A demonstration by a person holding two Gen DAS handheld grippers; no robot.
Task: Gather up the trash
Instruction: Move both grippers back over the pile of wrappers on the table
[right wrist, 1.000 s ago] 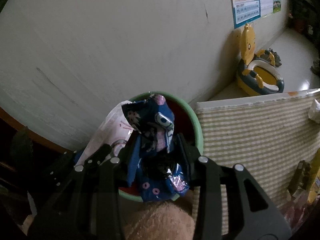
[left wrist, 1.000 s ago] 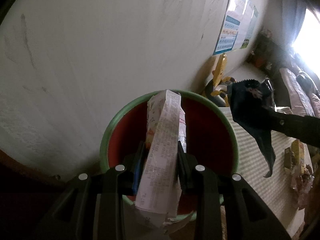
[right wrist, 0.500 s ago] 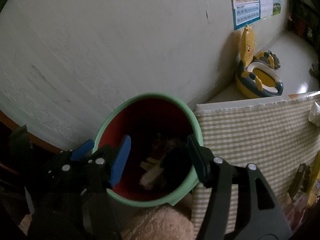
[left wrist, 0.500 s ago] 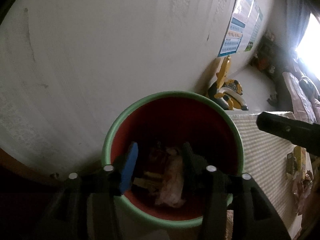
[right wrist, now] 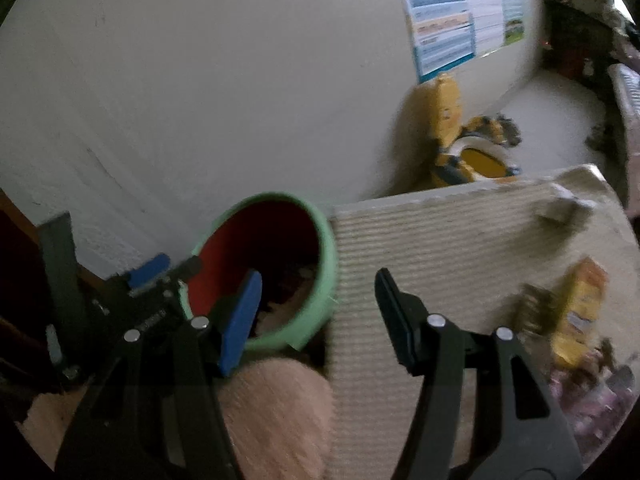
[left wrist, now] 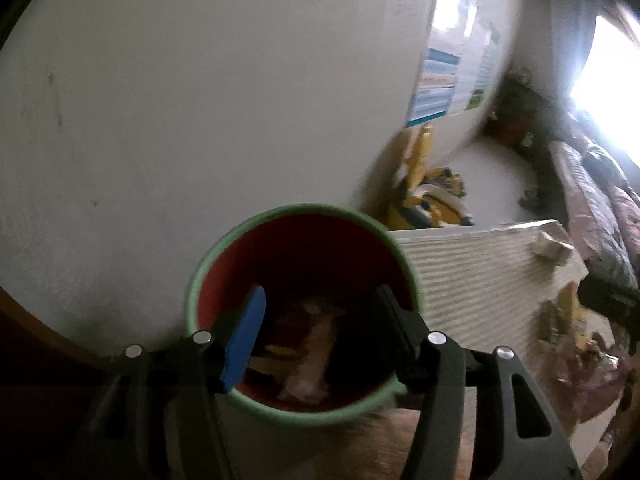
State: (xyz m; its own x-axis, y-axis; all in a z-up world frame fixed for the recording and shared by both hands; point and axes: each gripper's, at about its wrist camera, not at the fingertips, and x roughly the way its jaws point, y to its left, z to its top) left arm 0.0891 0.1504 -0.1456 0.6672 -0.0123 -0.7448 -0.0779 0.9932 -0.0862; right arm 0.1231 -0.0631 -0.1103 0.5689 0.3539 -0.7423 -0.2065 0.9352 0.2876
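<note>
- Our left tongs hang released over the green bin, trash inside.
- Our right tongs gape empty beside the bin, over the striped mat.

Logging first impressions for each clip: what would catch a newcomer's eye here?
The green-rimmed bin with its red inside, standing against the pale wall, with wrappers lying in its bottom. Both the left gripper and right gripper are open and empty. More trash lies on the striped mat to the right.
</note>
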